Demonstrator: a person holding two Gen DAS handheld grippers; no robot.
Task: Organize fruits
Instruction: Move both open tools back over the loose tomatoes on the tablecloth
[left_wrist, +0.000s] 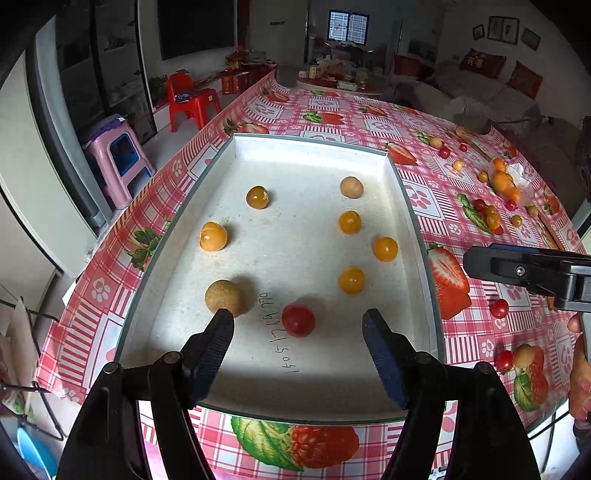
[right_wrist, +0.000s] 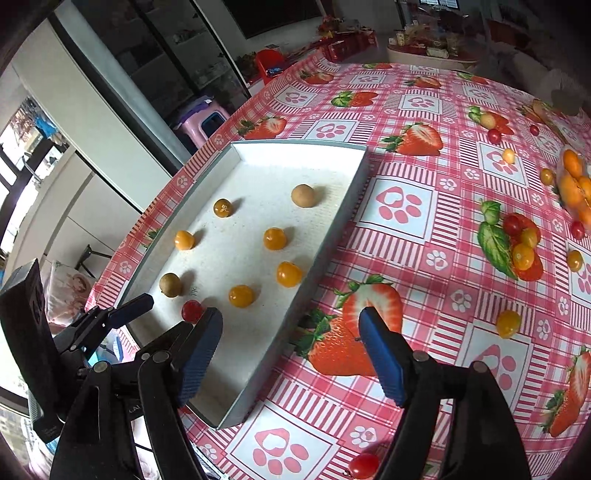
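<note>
A white tray (left_wrist: 410, 206) on the strawberry tablecloth holds several orange-yellow berries, such as one (left_wrist: 213, 236), and two brown round fruits (left_wrist: 224, 298) (left_wrist: 351, 187). A red cherry tomato (left_wrist: 298, 319) also lies on the tray floor. My left gripper (left_wrist: 297, 314) is open just above the tray's near end. The tomato lies between its blue fingertips, and neither pad touches it. My right gripper (right_wrist: 291, 314) is open and empty over the tray's right wall (right_wrist: 325, 258) and the cloth. One of its fingers (left_wrist: 480, 260) shows at the right in the left wrist view.
Loose fruit lies on the cloth right of the tray: cherry tomatoes (left_wrist: 499, 308) (right_wrist: 364, 465), a yellow berry (right_wrist: 508, 324), a mixed cluster (right_wrist: 522, 240) and a plastic bag of orange fruit (left_wrist: 506, 181). The table edge runs along the left, with a pink stool (left_wrist: 118, 158) beyond it.
</note>
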